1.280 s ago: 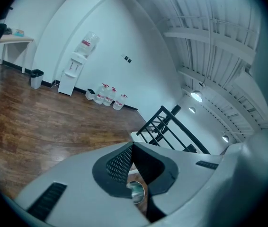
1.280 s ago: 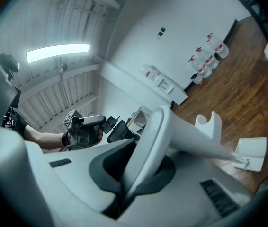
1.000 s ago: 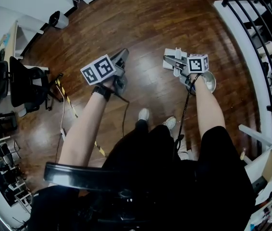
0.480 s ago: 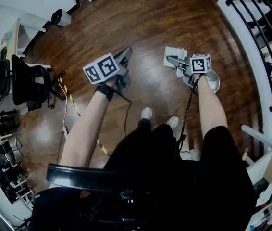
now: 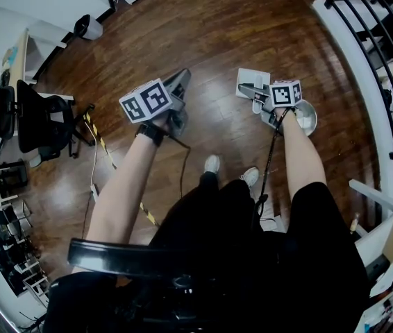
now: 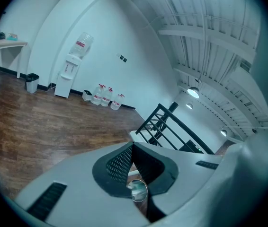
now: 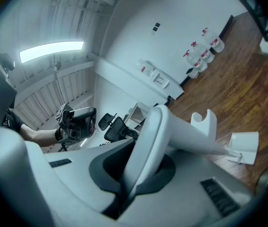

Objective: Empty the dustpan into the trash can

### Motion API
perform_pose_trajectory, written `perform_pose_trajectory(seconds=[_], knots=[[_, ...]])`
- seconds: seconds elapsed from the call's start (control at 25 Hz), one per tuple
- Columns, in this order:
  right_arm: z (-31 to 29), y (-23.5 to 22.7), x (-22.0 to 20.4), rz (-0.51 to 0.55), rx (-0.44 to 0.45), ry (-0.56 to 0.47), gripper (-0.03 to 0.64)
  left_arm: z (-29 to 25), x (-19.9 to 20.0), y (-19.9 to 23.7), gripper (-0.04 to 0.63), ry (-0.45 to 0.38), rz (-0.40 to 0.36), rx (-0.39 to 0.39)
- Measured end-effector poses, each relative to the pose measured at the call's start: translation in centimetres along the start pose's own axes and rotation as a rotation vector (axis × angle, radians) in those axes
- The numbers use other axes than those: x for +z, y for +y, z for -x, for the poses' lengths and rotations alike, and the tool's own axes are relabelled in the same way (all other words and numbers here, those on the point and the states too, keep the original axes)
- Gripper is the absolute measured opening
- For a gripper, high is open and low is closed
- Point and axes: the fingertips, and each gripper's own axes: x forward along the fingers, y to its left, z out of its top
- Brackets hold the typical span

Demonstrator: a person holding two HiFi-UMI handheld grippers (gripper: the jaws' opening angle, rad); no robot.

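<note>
My right gripper [image 5: 249,89] is shut on the handle [image 7: 186,131] of a white dustpan; its pan [image 5: 253,79] hangs just beyond the jaws over the wooden floor. In the right gripper view the handle runs out between the jaws [image 7: 136,167] to the pan [image 7: 244,147]. A round grey trash can [image 5: 305,117] stands on the floor just right of my right hand, partly hidden by it. My left gripper [image 5: 180,82] is shut and holds nothing, level with the right one and to its left. Its jaws [image 6: 133,148] point at open floor.
A black office chair [image 5: 38,120] and a white desk stand at the left. A black stair railing [image 5: 384,19] runs along the right. A yellow-black cable [image 5: 96,143] lies on the floor. Water bottles [image 6: 106,94] and a dispenser [image 6: 72,70] line the far wall.
Hardly anything: the right gripper with the dustpan has shifted slightly, so a little more of the pan shows. The left gripper has stayed where it was.
</note>
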Motion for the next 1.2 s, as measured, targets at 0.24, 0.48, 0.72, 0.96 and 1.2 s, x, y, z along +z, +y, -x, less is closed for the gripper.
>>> perform_pose_trajectory(seconds=[0.24,0.48,0.72,0.96,1.2], knots=[[-0.2,0.6,-0.1,0.024,-0.015,0.013,0.006,0.7,-0.2,0.2,0.002,-0.007,0.005,0.006],[-0.5,-0.3,-1.0,-0.042,-0.042,0.034,0.137,1.3,-0.3,0.2,0.002,-0.014,0.009,0.006],[-0.1,-0.9,-1.6,-0.083,-0.078,0.051,0.25,1.4,-0.7,0.4,0.002,-0.01,0.017,0.006],[1.7,-1.4,-2.6,-0.151,-0.102,0.017,0.299,1.2,-0.9,-0.3,0.002,-0.007,0.018,-0.011],[4.2,-0.4,-3.2,-0.162,-0.119,-0.001,0.299,0.5,-1.3,-0.6,0.002,-0.008,0.051,-0.035]])
